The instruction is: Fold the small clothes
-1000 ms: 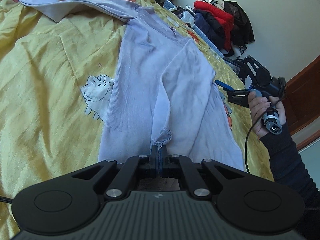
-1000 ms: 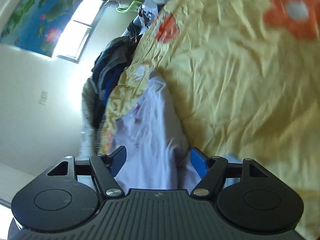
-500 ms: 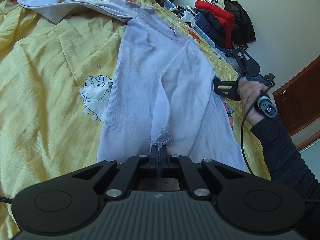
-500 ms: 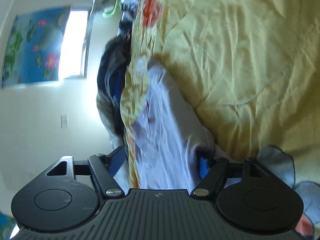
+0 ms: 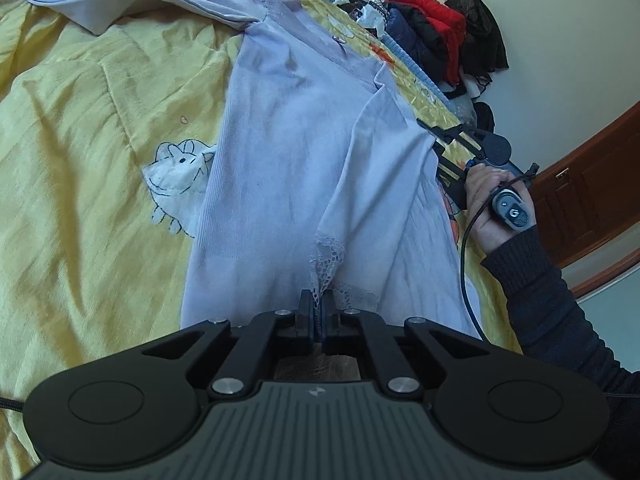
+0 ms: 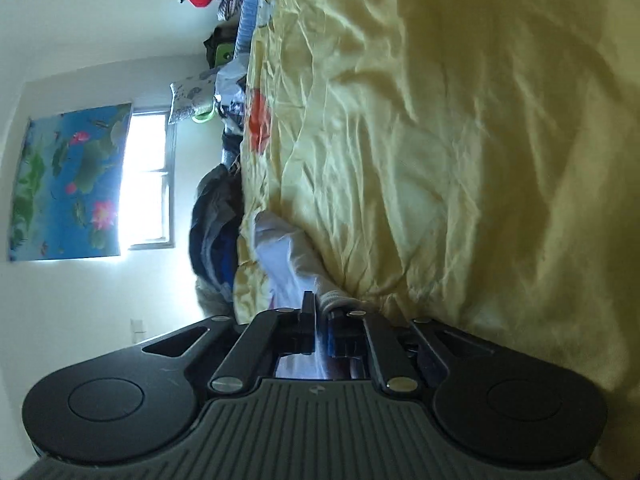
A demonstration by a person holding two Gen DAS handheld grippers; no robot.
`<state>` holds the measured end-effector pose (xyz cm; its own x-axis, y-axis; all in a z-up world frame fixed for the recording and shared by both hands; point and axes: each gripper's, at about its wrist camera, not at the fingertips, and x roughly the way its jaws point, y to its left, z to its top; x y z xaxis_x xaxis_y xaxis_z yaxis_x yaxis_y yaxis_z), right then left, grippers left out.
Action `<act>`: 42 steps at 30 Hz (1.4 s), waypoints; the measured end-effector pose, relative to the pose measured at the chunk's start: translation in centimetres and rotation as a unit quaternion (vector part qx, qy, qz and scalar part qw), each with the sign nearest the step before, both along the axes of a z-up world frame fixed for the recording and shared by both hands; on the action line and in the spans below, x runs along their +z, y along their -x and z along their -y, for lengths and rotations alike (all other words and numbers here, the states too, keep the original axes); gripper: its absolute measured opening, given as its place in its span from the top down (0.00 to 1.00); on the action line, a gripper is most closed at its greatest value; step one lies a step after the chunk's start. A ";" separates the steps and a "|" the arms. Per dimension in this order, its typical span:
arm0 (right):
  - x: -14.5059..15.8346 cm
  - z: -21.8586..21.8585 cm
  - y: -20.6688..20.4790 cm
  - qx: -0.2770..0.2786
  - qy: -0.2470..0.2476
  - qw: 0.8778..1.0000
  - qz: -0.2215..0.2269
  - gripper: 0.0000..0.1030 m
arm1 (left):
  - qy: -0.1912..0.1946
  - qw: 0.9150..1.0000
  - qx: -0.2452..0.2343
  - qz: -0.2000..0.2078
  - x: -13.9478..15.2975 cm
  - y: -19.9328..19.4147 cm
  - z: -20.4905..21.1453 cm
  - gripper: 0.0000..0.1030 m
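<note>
Lavender knit fabric of a long-sleeved shirt (image 5: 288, 168) lies spread along the yellow bedspread (image 5: 80, 208), its body running away from the left wrist camera and one sleeve folded over the front, partly covering a white cartoon animal print (image 5: 176, 176) on the spread. The left gripper (image 5: 319, 304) has its jaws pressed together on the lace-trimmed cuff (image 5: 326, 258) at the near end of that sleeve. Over at the shirt's right edge, the right gripper (image 5: 434, 140) meets the cloth, held in the person's right hand (image 5: 490, 200) with a dark sleeve and a trailing cable. From the right wrist camera, tipped sideways, the right gripper (image 6: 322, 308) shows its jaws closed on a bunched pale fold of the same shirt (image 6: 288, 264), which rests against the crumpled bedspread (image 6: 460, 160). A heap of red and dark clothes (image 5: 436, 36) sits at the far edge of the bed by the wall. A window (image 6: 148, 180) and a lotus painting (image 6: 68, 180) hang on the wall beyond.
</note>
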<state>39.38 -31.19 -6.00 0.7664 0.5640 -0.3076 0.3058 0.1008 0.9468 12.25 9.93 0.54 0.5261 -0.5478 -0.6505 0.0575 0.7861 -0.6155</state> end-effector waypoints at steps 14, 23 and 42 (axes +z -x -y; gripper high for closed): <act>11.4 -5.2 -7.4 0.216 0.430 0.861 0.168 0.41 | 0.046 0.998 -0.025 -0.017 -1.1 -1.8 -0.8 0.97; 7.9 -10.2 -12.0 0.298 0.549 0.762 0.174 0.92 | 0.067 0.997 -0.019 -0.024 -1.5 -2.0 -1.3 0.97; 8.0 -1.4 -11.0 0.117 0.332 0.927 0.130 0.74 | 0.060 0.998 -0.029 -0.017 -1.1 -2.3 -0.4 0.92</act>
